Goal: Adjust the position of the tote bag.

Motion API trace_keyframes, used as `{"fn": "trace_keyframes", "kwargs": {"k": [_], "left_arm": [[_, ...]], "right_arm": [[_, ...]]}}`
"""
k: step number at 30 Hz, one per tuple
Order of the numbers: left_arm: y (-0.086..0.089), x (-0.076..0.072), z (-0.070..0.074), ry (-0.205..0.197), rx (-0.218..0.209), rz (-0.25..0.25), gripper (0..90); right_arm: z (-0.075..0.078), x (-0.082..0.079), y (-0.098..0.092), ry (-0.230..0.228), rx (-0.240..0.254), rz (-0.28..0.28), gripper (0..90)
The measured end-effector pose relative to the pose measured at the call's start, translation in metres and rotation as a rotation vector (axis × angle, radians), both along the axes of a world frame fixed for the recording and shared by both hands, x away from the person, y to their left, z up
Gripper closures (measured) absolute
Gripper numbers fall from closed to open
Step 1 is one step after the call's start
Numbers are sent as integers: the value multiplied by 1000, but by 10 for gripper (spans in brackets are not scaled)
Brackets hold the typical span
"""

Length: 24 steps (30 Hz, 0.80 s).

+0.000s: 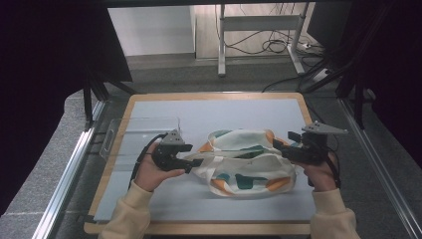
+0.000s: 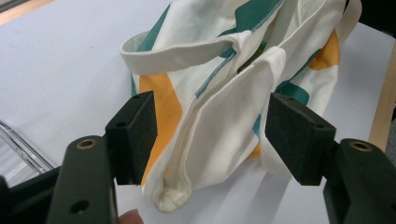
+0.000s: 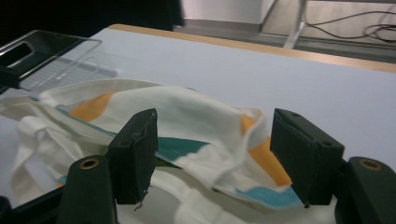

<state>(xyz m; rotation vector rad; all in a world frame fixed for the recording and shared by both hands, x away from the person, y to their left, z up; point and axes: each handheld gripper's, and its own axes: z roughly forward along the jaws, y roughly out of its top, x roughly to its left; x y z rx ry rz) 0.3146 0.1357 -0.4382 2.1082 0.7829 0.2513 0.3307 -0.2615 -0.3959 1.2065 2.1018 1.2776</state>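
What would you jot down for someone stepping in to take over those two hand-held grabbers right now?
Left gripper: jaws open, cloth of the tote bag between them, pads not pressing.
Right gripper: jaws open at the bag's other end, cloth between the pads, no grip.
Bag: lies crumpled in the middle of the grey mat, straps loose toward the left gripper.
Clear tray: left of the bag, nothing in it.
Done: bag lies released.
Left: probably straighten or fold it.

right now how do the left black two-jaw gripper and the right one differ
The left black two-jaw gripper straddles a folded white fabric strap of the cream tote bag with orange and teal patches; the right black two-jaw gripper straddles its rumpled edge. The left sits at the bag's left end, the right at its right end. Both stand open, pads off the cloth.
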Motion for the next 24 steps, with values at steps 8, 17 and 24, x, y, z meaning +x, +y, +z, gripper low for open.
{"fn": "trace_keyframes", "kwargs": {"k": [8, 17, 24], "left_arm": [[6, -4, -4, -9, -12, 20, 323], [11, -6, -2, -24, -16, 28, 314], [10, -6, -4, -21, -10, 21, 309]], "right_arm": [[-2, 2, 14, -7, 11, 75, 333], [-5, -5, 25, -2, 19, 170, 360], [-9, -9, 42, 11, -10, 244, 365]]}}
